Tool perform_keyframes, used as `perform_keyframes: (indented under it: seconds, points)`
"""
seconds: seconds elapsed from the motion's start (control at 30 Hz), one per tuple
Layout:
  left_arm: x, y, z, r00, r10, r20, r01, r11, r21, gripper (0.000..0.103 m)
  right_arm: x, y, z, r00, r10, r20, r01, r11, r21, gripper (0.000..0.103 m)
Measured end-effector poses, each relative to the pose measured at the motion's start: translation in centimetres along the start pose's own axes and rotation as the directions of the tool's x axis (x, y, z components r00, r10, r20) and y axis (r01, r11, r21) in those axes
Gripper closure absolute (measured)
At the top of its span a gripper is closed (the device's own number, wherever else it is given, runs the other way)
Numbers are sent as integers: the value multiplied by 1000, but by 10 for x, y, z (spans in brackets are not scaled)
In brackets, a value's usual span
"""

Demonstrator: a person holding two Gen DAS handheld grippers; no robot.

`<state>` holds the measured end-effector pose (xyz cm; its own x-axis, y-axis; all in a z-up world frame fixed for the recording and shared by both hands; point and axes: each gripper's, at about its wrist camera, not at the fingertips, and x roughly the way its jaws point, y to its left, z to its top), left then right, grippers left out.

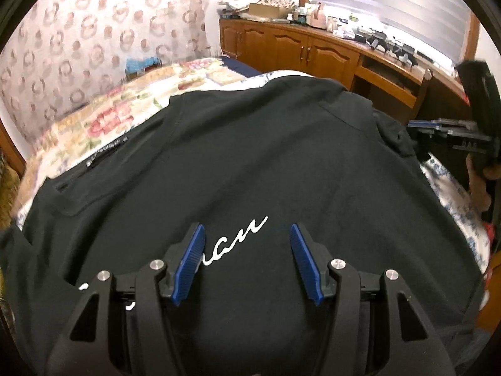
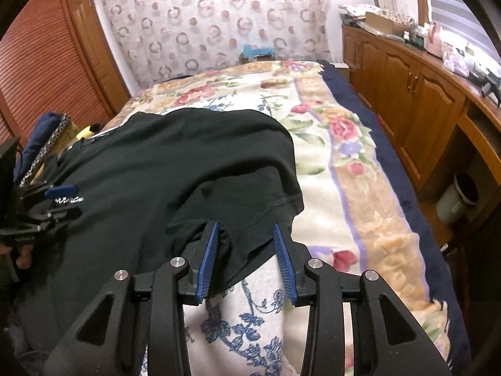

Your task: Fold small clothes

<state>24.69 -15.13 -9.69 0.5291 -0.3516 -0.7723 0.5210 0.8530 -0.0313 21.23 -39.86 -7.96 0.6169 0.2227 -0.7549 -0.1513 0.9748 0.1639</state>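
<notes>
One dark green T-shirt (image 1: 250, 156) lies on the bed — a single garment, with one line of white script (image 1: 238, 238) across it. Two grippers: the left gripper (image 1: 247, 235) and the right gripper (image 2: 245, 235), each with two blue pads. Beneath — one floral blanket (image 2: 360, 163), one blue-flowered white cloth (image 2: 250, 322). One white bin (image 2: 457, 197), far right.

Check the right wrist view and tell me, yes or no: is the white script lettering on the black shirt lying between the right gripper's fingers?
No, the lettering lies far left by the left gripper.
</notes>
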Motion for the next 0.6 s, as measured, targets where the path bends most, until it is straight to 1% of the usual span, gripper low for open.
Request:
perform_keyframes:
  seconds: [0.17,0.23,0.3,0.37,0.4,0.43,0.6]
  points:
    - [4,0,2,1000,-8,2,8,1000,3,44,-6,-9,4,1000,10,26,-10,1000,16,65]
    - [4,-3,2,1000,-3,1,3,1000,14,41,-7,-10,5,999,9,31,-9,1000,25,62]
    - [4,-4,2,1000,-5,0,5,1000,16,40,-4,-13,6,1000,7,18,-7,999,31,62]
    - [4,-4,2,1000,-16,-2,16,1000,19,35,1,-15,6,1000,2,3,-2,999,34,62]
    - [5,-6,2,1000,-24,-7,24,999,30,29,4,-15,5,1000,2,-7,-2,999,39,62]
    - [5,-9,1,1000,-22,-9,22,999,40,27,6,-16,5,1000,2,-12,-2,999,43,62]
    - [6,-7,2,1000,-29,-11,29,999,34,25,9,-20,3,1000,17,-23,-15,998,65,62]
